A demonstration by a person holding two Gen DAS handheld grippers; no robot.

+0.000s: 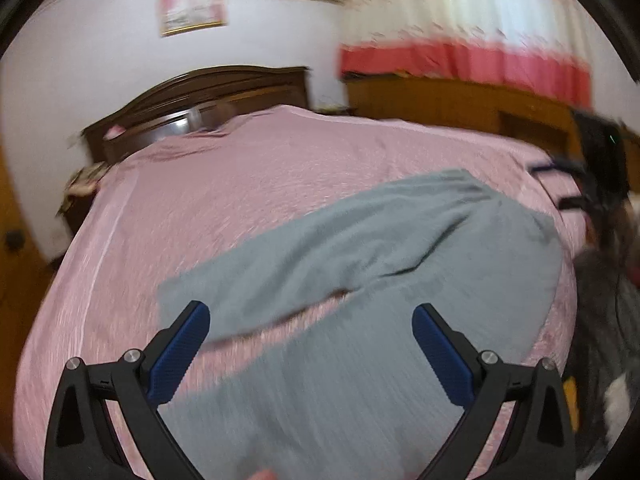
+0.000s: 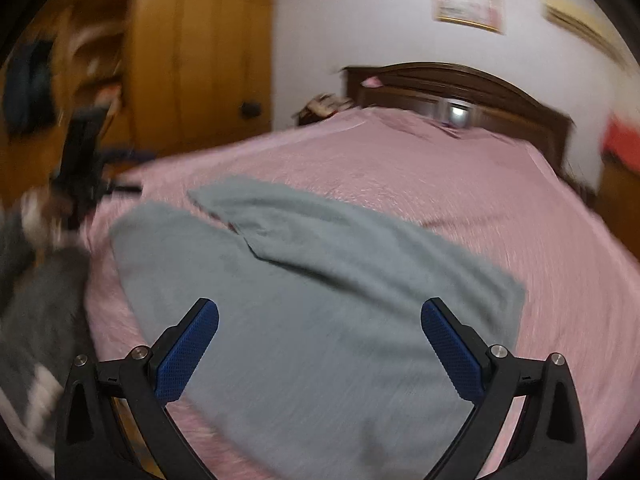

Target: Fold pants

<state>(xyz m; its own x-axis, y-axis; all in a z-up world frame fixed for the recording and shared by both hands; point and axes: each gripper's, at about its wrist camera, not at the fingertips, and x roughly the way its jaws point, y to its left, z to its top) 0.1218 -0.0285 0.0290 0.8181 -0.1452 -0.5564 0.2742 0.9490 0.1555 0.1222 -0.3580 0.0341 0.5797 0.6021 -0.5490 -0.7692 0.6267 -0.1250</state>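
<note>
Pants point(image 1: 360, 264), grey-blue, spread flat on pink bedspread point(image 1: 240, 184), legs slightly parted. Left gripper point(image 1: 310, 354) above one leg, jaws spread wide, blue pads point(image 1: 178, 356) bare, nothing held, contact with cloth not discernible. Right gripper point(image 2: 320, 350) likewise wide apart over pants, empty. Both views motion-blurred.

We see a bed point(image 1: 240, 184) in pink cover, dark wood headboard point(image 2: 460, 84), white wall point(image 1: 80, 72) with framed picture point(image 1: 191, 3), wooden wardrobe point(image 2: 192, 40), and bright curtained window point(image 1: 480, 4).
</note>
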